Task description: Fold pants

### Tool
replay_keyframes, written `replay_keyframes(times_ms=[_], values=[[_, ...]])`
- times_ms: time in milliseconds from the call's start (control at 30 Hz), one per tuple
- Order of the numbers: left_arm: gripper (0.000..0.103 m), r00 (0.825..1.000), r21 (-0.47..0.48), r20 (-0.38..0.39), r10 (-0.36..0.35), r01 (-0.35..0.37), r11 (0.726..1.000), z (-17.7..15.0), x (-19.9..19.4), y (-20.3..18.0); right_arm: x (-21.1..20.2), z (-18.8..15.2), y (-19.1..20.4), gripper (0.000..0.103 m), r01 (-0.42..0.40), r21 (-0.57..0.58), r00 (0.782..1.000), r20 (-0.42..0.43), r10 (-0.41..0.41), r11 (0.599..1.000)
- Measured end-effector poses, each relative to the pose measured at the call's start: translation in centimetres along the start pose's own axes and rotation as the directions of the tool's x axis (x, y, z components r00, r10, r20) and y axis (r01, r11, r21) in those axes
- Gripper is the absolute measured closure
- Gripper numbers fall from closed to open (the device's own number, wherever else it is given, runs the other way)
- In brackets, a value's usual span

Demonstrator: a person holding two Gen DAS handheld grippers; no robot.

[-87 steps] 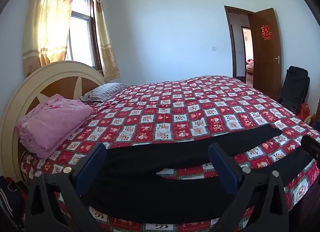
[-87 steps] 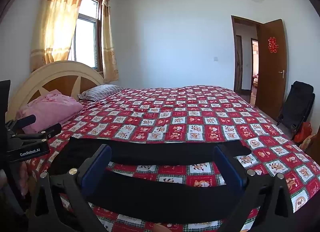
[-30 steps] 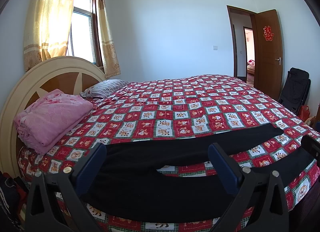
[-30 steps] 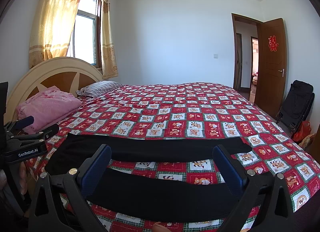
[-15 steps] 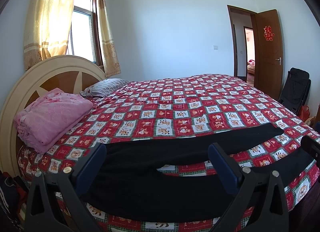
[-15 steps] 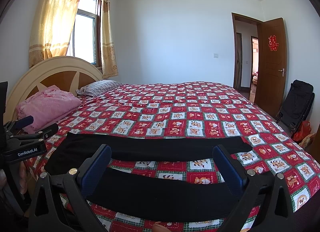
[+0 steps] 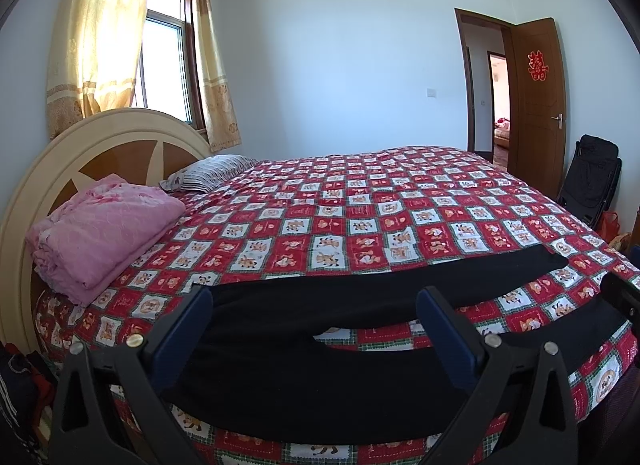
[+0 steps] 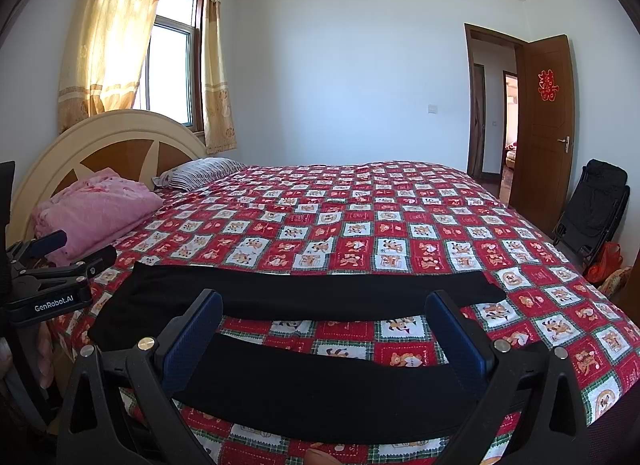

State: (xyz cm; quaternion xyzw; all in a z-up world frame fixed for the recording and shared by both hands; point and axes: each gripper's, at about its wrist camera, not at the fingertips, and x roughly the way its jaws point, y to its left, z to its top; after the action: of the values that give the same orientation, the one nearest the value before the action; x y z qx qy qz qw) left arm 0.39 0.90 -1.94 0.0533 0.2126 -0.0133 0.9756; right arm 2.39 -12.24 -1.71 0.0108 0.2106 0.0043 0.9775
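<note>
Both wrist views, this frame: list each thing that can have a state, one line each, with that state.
Black pants: unfolded, spread flat on the bed, legs apart.
Left gripper: jaws open, holding nothing.
Right gripper: jaws open, holding nothing.
Pink blanket: folded, by the headboard.
Striped pillow: lying flat.
Door: open.
Curtains: drawn aside.
Black chair: folded, leaning on the wall.

Your right tool hovers with its blue pads wide apart over the black pants, which lie spread flat with both legs parted across the near edge of the bed. Your left tool shows at the left, beside the folded pink blanket.
</note>
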Motion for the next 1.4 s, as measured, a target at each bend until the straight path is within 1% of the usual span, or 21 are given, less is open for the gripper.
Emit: replay_keyframes(times_ms=[167,300,433,467,533,600,667,700,733,800,833,900,967,1033,1100,1133,1167,1233,1300,1367,1400], values=[[0.0,1.0,0.001,-0.008,-0.003,0.003,1.0,-0.5,0.2,0.0,0.2,-0.2,0.1,0.001,0.001,-0.002,1.0,-0.004,-0.001,1.0],[0.0,0.999,0.002,-0.017,-0.027,0.027,1.0,-0.6,0.8,0.2,0.6,-0.4,0.2,0.001,0.004,-0.004,1.0,-0.013,-0.004,1.0],[0.0,0.998,0.012,-0.049,-0.026,0.026,1.0,-1.6,3.0,1.6,1.7,-0.9,0.3,0.001,-0.007,-0.01,0.999,-0.039,0.007,1.0],[0.0,0.998,0.022,-0.064,-0.01,0.011,1.0,-1.9,4.0,2.2,2.1,-1.2,0.3,0.001,-0.015,-0.01,0.999,-0.047,0.015,1.0],[0.0,0.996,0.045,-0.075,0.052,-0.049,0.998,-2.5,6.0,3.9,3.1,-1.7,0.3,0.001,-0.024,-0.009,0.997,-0.073,0.023,1.0],[0.0,0.989,0.051,-0.1,0.109,-0.104,0.993,-3.0,8.5,6.3,4.3,-2.3,0.2,0.001,-0.036,-0.009,0.994,-0.107,0.035,0.999],[0.0,0.975,0.055,-0.146,0.168,-0.162,0.985,-3.6,11.6,9.3,5.8,-3.1,0.1,0.001,-0.052,-0.01,0.989,-0.142,0.05,0.999],[0.0,0.968,0.052,-0.171,0.184,-0.178,0.983,-4.0,13.2,11.2,6.3,-3.5,0.0,0.001,-0.054,-0.012,0.987,-0.155,0.051,0.998],[0.0,0.964,0.046,-0.182,0.195,-0.19,0.981,-4.1,14.2,12.4,7.1,-4.0,-0.1,0.001,-0.048,-0.014,0.983,-0.176,0.045,0.999],[0.0,0.951,0.046,-0.192,0.241,-0.237,0.97,-4.3,16.6,15.4,8.1,-4.8,-0.3,0.001,-0.041,-0.011,0.98,-0.196,0.038,0.999],[0.0,0.951,0.056,-0.196,0.241,-0.234,0.971,-4.3,17.5,16.1,8.5,-5.3,-0.5,0.001,-0.04,-0.009,0.978,-0.206,0.037,0.999],[0.0,0.949,0.064,-0.221,0.226,-0.217,0.974,-4.3,19.8,17.7,9.6,-6.1,-1.0,0.001,-0.028,0.0,0.973,-0.23,0.027,1.0],[0.0,0.949,0.063,-0.25,0.194,-0.184,0.981,-4.3,21.9,18.7,10.8,-6.7,-1.8,0.001,-0.014,0.015,0.966,-0.258,0.018,1.0],[0.0,0.942,0.086,-0.284,0.18,-0.162,0.983,-4.5,24.2,19.3,11.6,-7.0,-2.8,0.002,0.013,0.032,0.962,-0.274,-0.004,0.999],[0.0,0.937,0.075,-0.317,0.148,-0.13,0.989,-4.8,26.2,19.8,12.1,-7.1,-3.9,0.009,0.038,0.046,0.959,-0.283,-0.024,0.998],[0.0,0.932,0.066,-0.34,0.123,-0.107,0.992,-4.9,27.4,19.9,12.4,-7.1,-4.4,0.02,0.047,0.05,0.956,-0.293,-0.031,0.998],[0.003,0.928,0.055,-0.357,0.109,-0.095,0.994,-5.0,28.5,20.2,12.9,-7.2,-5.1,0.028,0.053,0.056,0.948,-0.315,-0.033,0.997],[0.009,0.924,0.027,-0.374,0.08,-0.075,0.997,-5.3,30.4,20.7,13.7,-7.2,-6.4,0.03,0.067,0.067,0.936,-0.348,-0.039,0.995],[0.013,0.915,-0.008,-0.4,0.045,-0.052,0.999,-5.5,32.0,21.1,14.4,-6.8,-7.9,0.03,0.096,0.066,0.928,-0.366,-0.065,0.993],[0.031,0.906,-0.05,-0.424,-0.001,-0.022,0.998,-6.0,33.3,21.6,14.9,-6.3,-9.6,0.031,0.117,0.08,0.926,-0.37,-0.08,0.99],[0.036,0.898,-0.068,-0.44,-0.022,-0.009,0.998,-6.3,33.9,21.8,15.2,-6.1,-10.4,0.032,0.125,0.089,0.925,-0.371,-0.084,0.988]])
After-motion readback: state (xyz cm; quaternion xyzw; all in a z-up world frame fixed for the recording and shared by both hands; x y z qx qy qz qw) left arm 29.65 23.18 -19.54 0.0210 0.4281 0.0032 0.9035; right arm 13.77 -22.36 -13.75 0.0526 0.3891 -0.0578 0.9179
